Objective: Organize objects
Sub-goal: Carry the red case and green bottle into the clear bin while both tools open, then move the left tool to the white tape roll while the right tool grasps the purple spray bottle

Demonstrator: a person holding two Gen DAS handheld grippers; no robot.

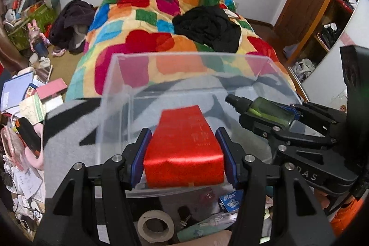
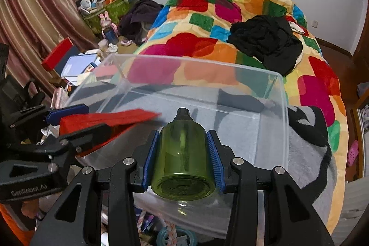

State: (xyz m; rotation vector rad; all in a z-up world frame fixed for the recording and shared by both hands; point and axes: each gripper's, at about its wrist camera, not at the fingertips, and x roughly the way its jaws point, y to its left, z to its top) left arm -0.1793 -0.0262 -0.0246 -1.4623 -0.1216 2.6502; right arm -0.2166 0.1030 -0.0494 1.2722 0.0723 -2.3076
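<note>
In the lower centre of the left wrist view, the left gripper (image 1: 183, 153) has its blue pads pressed on both sides of a red box (image 1: 184, 149), held over the near edge of a clear bin (image 1: 110, 93) that sits on a grey blanket (image 1: 66, 130). In the lower centre of the right wrist view, the right gripper (image 2: 183, 158) pinches a green bottle (image 2: 183, 158), black nozzle pointing away, also above the bin's near edge. Whether either object touches the bin is hard to tell through the clear plastic; a colourful quilt (image 1: 161, 15) fills the upper frame.
</note>
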